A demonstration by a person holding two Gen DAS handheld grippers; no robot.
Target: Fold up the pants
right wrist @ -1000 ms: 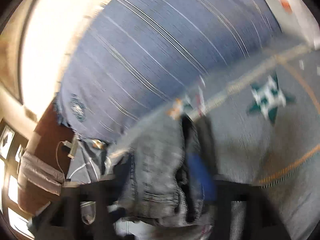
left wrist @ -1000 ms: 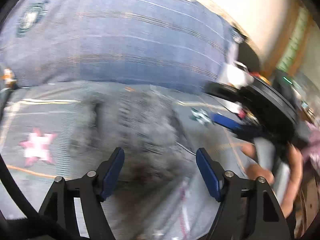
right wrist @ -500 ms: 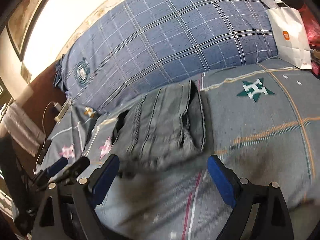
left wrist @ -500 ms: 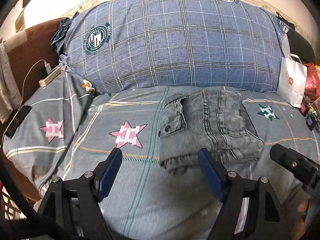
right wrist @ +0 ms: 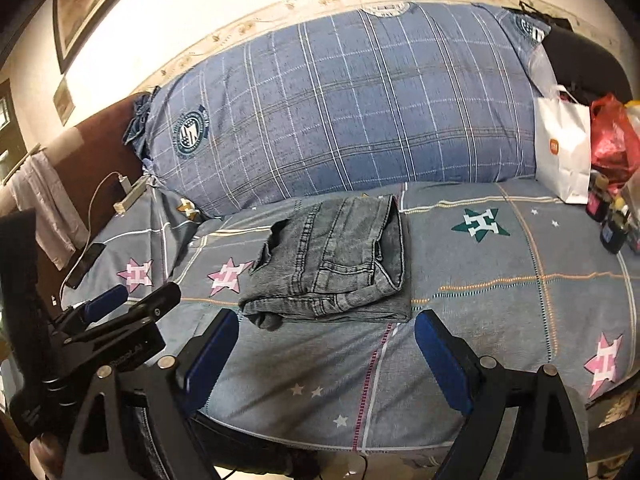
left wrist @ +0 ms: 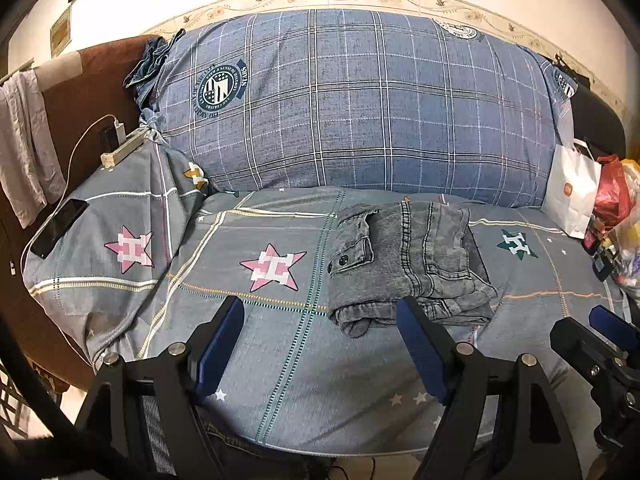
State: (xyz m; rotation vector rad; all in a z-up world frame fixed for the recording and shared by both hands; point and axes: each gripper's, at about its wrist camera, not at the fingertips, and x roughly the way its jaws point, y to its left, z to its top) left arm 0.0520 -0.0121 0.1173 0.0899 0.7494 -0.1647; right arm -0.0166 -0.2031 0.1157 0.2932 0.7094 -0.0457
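And here we are: the grey denim pants [left wrist: 408, 268] lie folded into a compact, thick rectangle on the star-patterned bedsheet [left wrist: 280, 368], just in front of the big blue plaid pillow [left wrist: 360, 104], with a buttoned pocket flap showing on the top layer at the left side. The left gripper [left wrist: 320, 344] hovers over the near part of the bed, jaws spread wide, nothing between the blue pads, its right finger overlapping the pants' near edge in view, though whether it touches the cloth I cannot tell. The right gripper [right wrist: 326, 354] sits just short of the folded bundle, also gaping wide and empty, both pads apart from the denim. From the right wrist view the pants [right wrist: 332, 268] show stacked hems along the near edge. A white paper bag [right wrist: 562, 152] stands at the right by a red plastic bag [right wrist: 614, 140]; a black phone [left wrist: 58, 228] rests on the sheet at far left, cable running up toward a white power strip [left wrist: 122, 148]
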